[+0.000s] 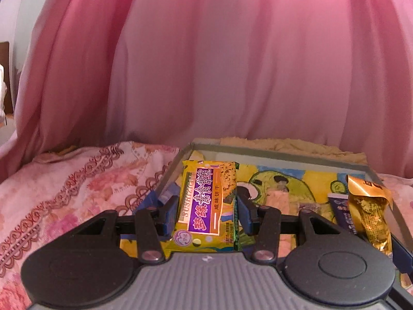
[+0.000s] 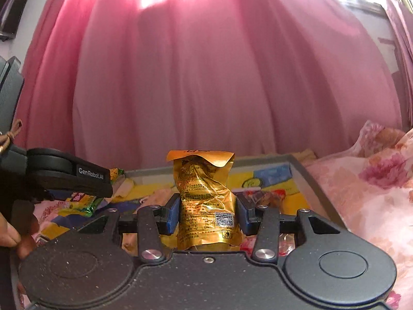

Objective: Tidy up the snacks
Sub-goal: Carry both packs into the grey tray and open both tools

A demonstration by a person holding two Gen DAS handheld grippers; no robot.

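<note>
While a pink curtain (image 1: 206,64) fills the whole backdrop in both views, sunlit and hanging in soft folds, the action sits low over a bed covered with a pink floral bedspread (image 1: 77,180). On that bed lies a shallow grey-rimmed tray (image 1: 271,152) whose floor carries a bright yellow, blue and green cartoon drawing; a beige fuzzy cloth (image 1: 296,144) lies just behind its far edge. The left claw (image 1: 207,206) is clenched on a yellow and purple cracker packet (image 1: 206,201), its blue pads pressing both long sides, and holds the packet upright over the near left part of the tray. The right claw (image 2: 207,211) grips a crinkled gold snack pouch (image 2: 206,199) in the same way, standing it upright over the middle of the tray with its folded top pointing toward the curtain. From the left wrist view that gold pouch shows at the tray's right edge, with a dark blue wrapper (image 1: 340,211) just beside it. From the right wrist view the left device's dark body, marked GenRobot.AI, reaches in from the left, and a person's hand (image 2: 13,235) holds it at the frame's edge. More wrapped snacks rest on the tray floor: a green and yellow one (image 2: 85,201) near the left edge and a clear packet with red and brown contents (image 2: 268,196) toward the right edge. A dark wall-mounted box (image 2: 10,15) shows in the upper left corner of the room.
</note>
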